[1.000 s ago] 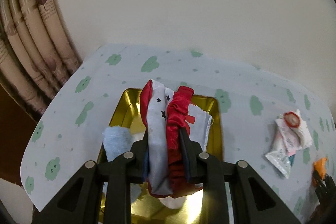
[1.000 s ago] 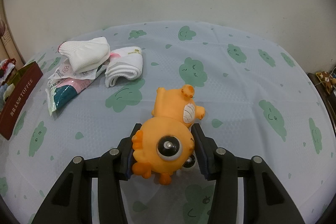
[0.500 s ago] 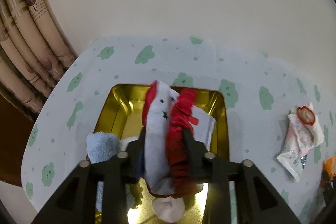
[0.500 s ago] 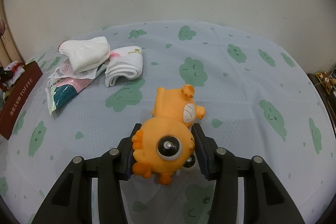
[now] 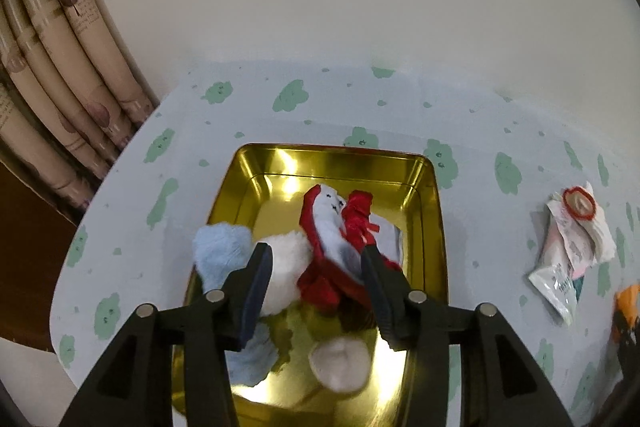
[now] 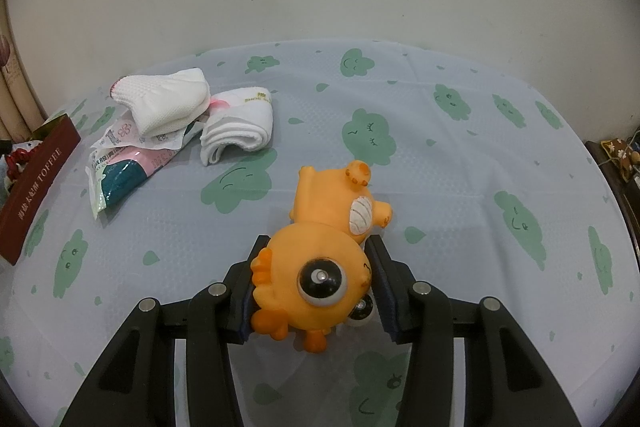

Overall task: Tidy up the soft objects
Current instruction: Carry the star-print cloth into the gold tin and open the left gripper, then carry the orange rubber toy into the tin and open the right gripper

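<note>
Left claw (image 5: 316, 263) agape — sock bundle (image 5: 340, 247) between

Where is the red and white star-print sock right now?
In the left wrist view the red and white star-print sock lies inside the gold tin, right of the white fluffy ball, between the opened left tongs.

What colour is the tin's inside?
Shiny gold; the tin shows best in the left wrist view.
</note>
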`<state>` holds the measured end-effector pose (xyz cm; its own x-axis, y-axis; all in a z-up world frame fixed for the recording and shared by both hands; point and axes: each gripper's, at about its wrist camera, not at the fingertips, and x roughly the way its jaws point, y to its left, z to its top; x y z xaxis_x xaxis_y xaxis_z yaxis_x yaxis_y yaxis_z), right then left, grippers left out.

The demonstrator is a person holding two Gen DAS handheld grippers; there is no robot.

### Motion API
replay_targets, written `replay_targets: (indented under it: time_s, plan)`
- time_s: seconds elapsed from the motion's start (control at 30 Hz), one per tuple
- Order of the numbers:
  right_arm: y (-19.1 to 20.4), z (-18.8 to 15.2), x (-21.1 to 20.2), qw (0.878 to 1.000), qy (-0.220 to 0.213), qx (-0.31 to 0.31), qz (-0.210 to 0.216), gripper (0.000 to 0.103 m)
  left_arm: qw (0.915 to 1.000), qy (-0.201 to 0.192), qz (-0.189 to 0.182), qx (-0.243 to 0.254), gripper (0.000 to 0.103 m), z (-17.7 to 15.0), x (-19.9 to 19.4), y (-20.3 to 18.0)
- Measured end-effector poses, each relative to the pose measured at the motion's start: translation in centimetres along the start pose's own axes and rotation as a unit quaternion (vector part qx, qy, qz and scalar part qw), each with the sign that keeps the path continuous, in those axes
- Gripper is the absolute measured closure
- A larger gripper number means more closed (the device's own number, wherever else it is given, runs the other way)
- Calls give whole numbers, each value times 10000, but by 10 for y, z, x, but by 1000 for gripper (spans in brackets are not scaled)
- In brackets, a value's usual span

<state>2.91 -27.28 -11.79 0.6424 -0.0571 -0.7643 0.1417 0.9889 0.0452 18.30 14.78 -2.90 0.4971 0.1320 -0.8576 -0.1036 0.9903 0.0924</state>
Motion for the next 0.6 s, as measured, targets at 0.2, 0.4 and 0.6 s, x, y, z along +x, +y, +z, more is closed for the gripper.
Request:
replay_targets:
  time_s: [0.2, 0.4, 0.6]
  plan:
    - [0, 0, 0, 10000, -3, 8, -12, 59, 9991, -365, 203, -46, 56, -27, -30, 18]
    - [-1, 1, -1, 10000, -18, 54, -57, 60, 9937, -803, 703, -346, 56, -55, -43, 50]
    - [7, 2, -2, 9995, -66, -113, -281, 61, 9909, -746, 759, -827, 56, -73, -36, 88]
